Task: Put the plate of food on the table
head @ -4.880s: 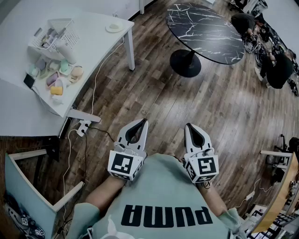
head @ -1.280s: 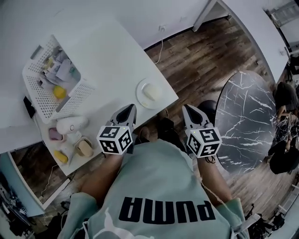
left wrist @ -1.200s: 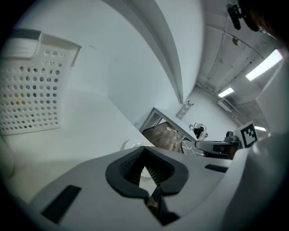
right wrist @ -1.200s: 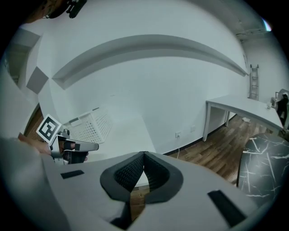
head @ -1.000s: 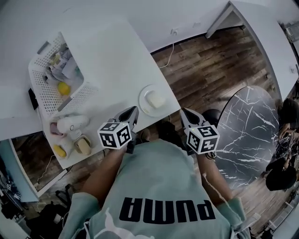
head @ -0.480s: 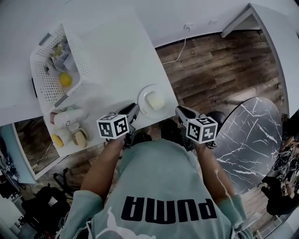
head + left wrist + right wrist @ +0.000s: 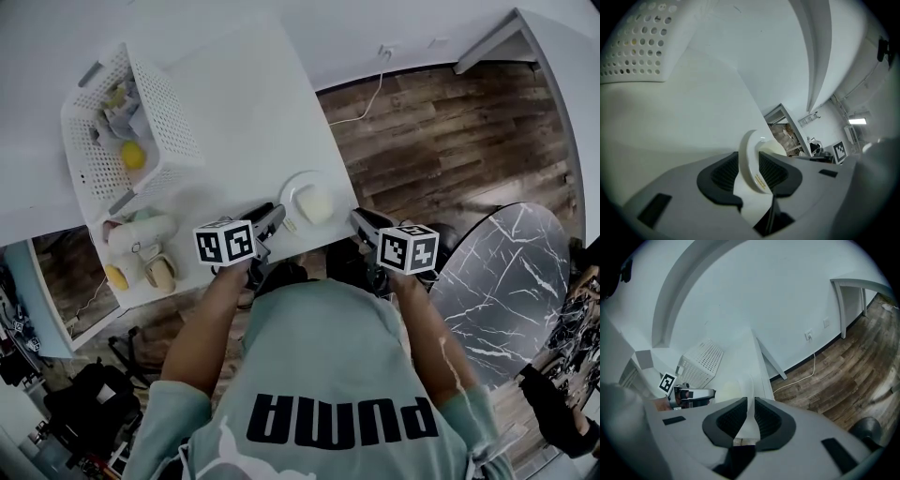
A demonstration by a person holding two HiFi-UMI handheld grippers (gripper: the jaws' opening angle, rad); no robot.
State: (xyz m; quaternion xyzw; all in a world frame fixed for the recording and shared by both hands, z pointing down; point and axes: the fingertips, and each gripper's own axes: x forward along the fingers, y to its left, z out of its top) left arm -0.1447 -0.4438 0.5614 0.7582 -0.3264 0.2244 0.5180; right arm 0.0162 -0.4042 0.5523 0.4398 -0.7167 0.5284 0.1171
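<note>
**One plate**, bearing one pale piece of food, lies at the near corner of the white tabletop. One perforated basket stands farther along it. I hold two hand-held grippers, one at each side of the plate.

- **My left hand-held gripper** has just been opening. It stands wide, with the rim between its jaws but not pressed.
- **My right hand-held gripper** is narrow, its pads closed on the opposite rim.

One marble table stands well apart.
</note>
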